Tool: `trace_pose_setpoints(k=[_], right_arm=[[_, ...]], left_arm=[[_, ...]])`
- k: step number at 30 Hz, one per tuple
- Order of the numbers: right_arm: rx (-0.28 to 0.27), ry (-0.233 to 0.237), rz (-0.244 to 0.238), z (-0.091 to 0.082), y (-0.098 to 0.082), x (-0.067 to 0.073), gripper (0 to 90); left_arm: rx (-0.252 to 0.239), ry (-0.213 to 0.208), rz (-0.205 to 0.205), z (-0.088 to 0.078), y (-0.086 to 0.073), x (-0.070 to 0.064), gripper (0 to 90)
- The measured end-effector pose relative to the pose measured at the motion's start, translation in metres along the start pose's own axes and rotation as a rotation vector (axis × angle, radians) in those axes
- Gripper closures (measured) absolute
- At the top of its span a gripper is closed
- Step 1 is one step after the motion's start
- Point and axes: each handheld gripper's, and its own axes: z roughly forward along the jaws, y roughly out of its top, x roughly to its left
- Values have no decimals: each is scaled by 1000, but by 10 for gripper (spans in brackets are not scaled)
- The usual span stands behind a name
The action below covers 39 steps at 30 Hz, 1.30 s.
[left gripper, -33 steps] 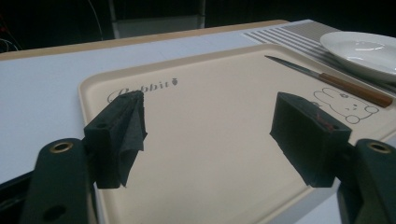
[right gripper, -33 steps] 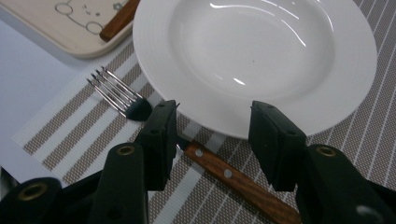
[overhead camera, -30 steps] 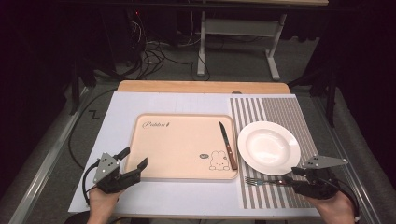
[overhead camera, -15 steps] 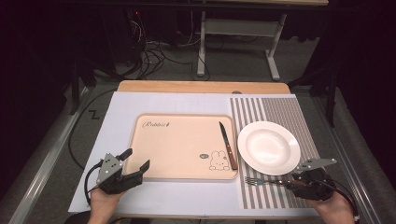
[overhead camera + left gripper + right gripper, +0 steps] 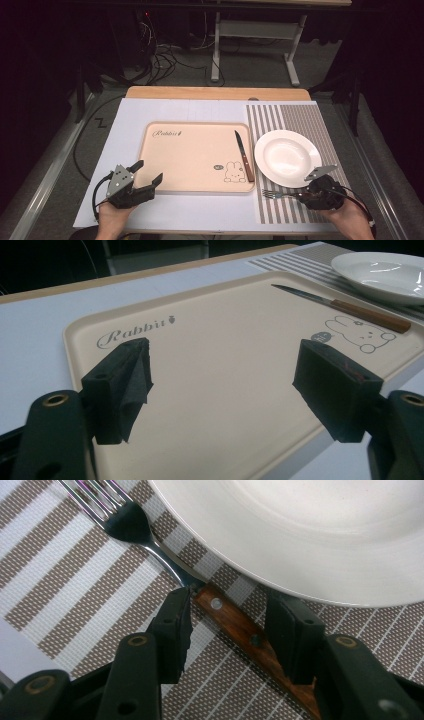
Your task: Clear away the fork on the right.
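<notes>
The right hand-held gripper (image 5: 227,630) has sunk toward the striped mat (image 5: 300,120) since a second ago. Its jaws stand open astride the fork (image 5: 165,560), one on each side of the wooden handle, not yet pressing. The fork lies flat just beside the plate (image 5: 310,535). A grasp looks imminent. The left hand-held gripper (image 5: 225,385) waits open before the tray (image 5: 220,405).

Right gripper (image 5: 227,630) low over striped mat (image 5: 75,585). Jaws part open, straddling the fork's (image 5: 150,545) wooden handle; pads not touching it. Tines point away, up-left. Plate (image 5: 310,535) rim just beside handle.
</notes>
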Motion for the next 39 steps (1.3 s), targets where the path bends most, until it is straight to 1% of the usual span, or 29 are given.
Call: trace_pose_setpoints(k=[3, 6, 8, 9, 10, 11, 12, 13, 14, 17, 20, 21, 23, 26, 27, 29, 31, 33, 34, 35, 36, 37, 39], right_arm=[[0, 9, 5, 1, 0, -2, 532], [6, 27, 18, 6, -2, -4, 524], [16, 29, 5, 8, -1, -5, 524], [19, 30, 0, 8, -1, -5, 526], [30, 36, -14, 8, 1, -5, 537], [30, 36, -14, 8, 1, -5, 537], [40, 39, -15, 8, 2, -4, 534], [39, 38, -26, 9, 3, -4, 534], [39, 38, -26, 9, 3, -4, 534], [47, 45, -57, 9, 4, -2, 562], [56, 20, -87, 7, 4, 4, 586], [55, 21, -95, 7, 3, 5, 590], [51, 30, -96, 7, 3, 5, 605], [31, 45, -93, 6, -1, 5, 628], [25, 60, -88, 6, -2, 4, 635], [23, 63, -90, 6, -3, 5, 640], [18, 51, -109, 6, -3, 7, 662], [16, 59, -126, 5, -4, 11, 689], [15, 52, -131, 5, -4, 13, 696], [16, 41, -148, 5, -4, 15, 704], [21, 23, -176, 5, -3, 19, 721], [21, 23, -176, 5, -3, 19, 721], [24, 23, -194, 5, -2, 20, 762]], left_arm=[[6, 1, -4, 1, 0, 1, 236], [6, -4, 2, 2, 1, 1, 239], [3, 0, -5, 2, 1, 2, 239], [0, 0, -12, 2, 2, 3, 239], [-6, 2, -24, 2, 2, 3, 240], [-6, 4, -29, 2, 2, 4, 240], [-3, 6, -29, 2, 2, 4, 241], [0, 6, -27, 2, 2, 5, 242], [2, 5, -28, 3, 2, 5, 242], [8, 3, -22, 5, 2, 4, 242], [10, 1, -13, 5, 1, 2, 242], [10, 2, -14, 5, 1, 3, 243], [9, 1, -15, 5, 2, 3, 243], [11, -2, -11, 4, 1, 2, 243], [6, -10, -16, 4, 1, 2, 243], [-2, -18, -27, 4, 1, 2, 243], [-3, -19, -31, 4, 1, 3, 244], [-2, -18, -33, 4, 1, 3, 245], [0, -17, -35, 4, 1, 3, 245], [2, -17, -35, 4, 1, 3, 245], [1, -16, -35, 5, 1, 3, 245], [2, -16, -33, 4, 1, 3, 245], [0, -16, -32, 4, 1, 2, 245]])
